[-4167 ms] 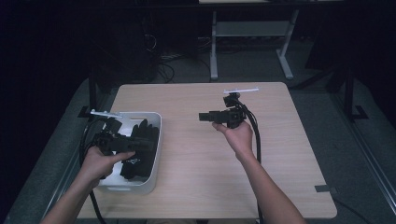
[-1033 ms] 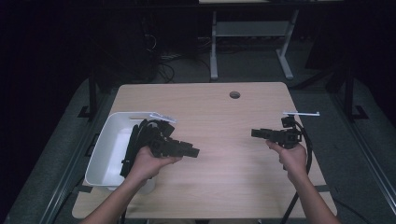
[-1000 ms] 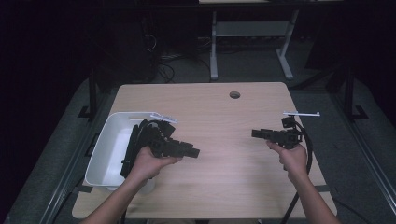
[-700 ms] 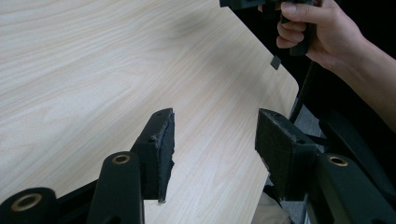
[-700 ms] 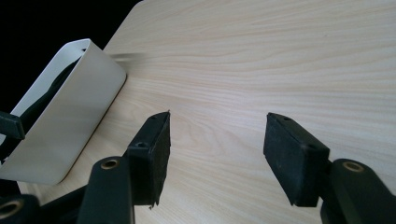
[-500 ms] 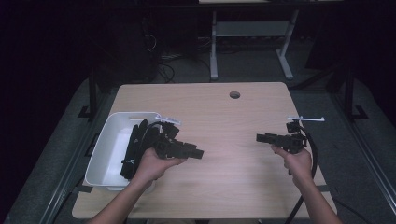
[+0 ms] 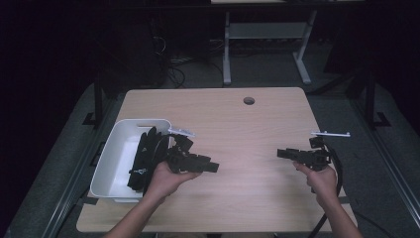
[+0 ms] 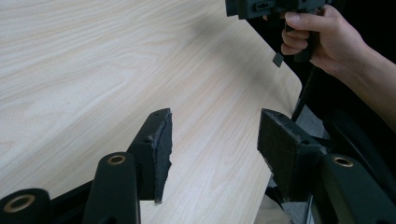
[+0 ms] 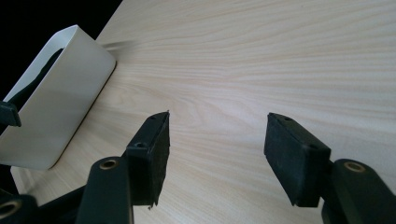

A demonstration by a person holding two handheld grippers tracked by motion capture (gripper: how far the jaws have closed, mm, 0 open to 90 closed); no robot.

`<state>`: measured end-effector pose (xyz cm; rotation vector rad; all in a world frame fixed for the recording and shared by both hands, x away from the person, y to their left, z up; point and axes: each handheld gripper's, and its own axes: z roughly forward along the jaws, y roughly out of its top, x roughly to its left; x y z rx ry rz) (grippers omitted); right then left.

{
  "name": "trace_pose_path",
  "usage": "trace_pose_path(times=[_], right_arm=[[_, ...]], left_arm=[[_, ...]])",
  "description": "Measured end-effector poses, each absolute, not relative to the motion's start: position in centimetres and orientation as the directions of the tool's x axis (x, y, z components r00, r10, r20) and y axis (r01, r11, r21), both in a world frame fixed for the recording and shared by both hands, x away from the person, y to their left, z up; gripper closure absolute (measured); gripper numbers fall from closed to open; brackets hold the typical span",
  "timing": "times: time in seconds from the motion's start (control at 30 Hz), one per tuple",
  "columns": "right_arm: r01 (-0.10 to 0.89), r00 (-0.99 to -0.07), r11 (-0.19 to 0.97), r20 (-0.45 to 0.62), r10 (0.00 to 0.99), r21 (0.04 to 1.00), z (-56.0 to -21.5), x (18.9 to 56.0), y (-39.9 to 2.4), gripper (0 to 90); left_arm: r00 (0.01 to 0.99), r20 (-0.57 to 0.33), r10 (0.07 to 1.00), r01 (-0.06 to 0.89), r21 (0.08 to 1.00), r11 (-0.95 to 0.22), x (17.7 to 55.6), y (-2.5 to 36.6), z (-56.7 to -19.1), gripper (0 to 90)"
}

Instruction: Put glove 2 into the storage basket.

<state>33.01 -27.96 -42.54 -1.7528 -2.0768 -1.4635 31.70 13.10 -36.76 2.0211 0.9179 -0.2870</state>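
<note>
Both my claws are empty right now, so I think I am between picks. My left claw (image 7: 214, 167) hangs over the pale wooden surface (image 7: 247, 129), just beside the white plastic tub (image 7: 106, 168). Its jaws have just been opening wider, and nothing is between them. My right claw (image 7: 280, 152) is well apart from it, near the other edge. Its jaws are spread too, with only bare wood under them.

The long black pieces (image 7: 143, 158) lie in a heap inside the tub. I can't tell what they are.

Next, I think one claw must turn to the tub, dip over its wall and pinch one black piece. The heap looks tangled, so more than one piece could come up. My left claw's own cable trails by the tub and could snag.

There is a small round hole (image 7: 249, 100) far back in the surface. Nothing else lies in the way.
</note>
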Motion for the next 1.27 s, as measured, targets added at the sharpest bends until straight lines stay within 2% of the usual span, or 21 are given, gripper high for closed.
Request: trace_pose_path(times=[0.77,1.27], right_arm=[[0.792,-0.325,-0.122,0.582,0.745,0.598,-45.1,29.2,-30.6,39.7],[0.769,-0.360,-0.089,0.544,0.758,0.633,-45.9,27.0,-31.0,37.6]], left_arm=[[0.716,-0.513,0.474,0.688,0.633,-0.355,30.0,11.4,-38.9,42.1],[0.728,-0.512,0.456,0.678,0.634,-0.372,29.1,11.0,-40.5,38.8]])
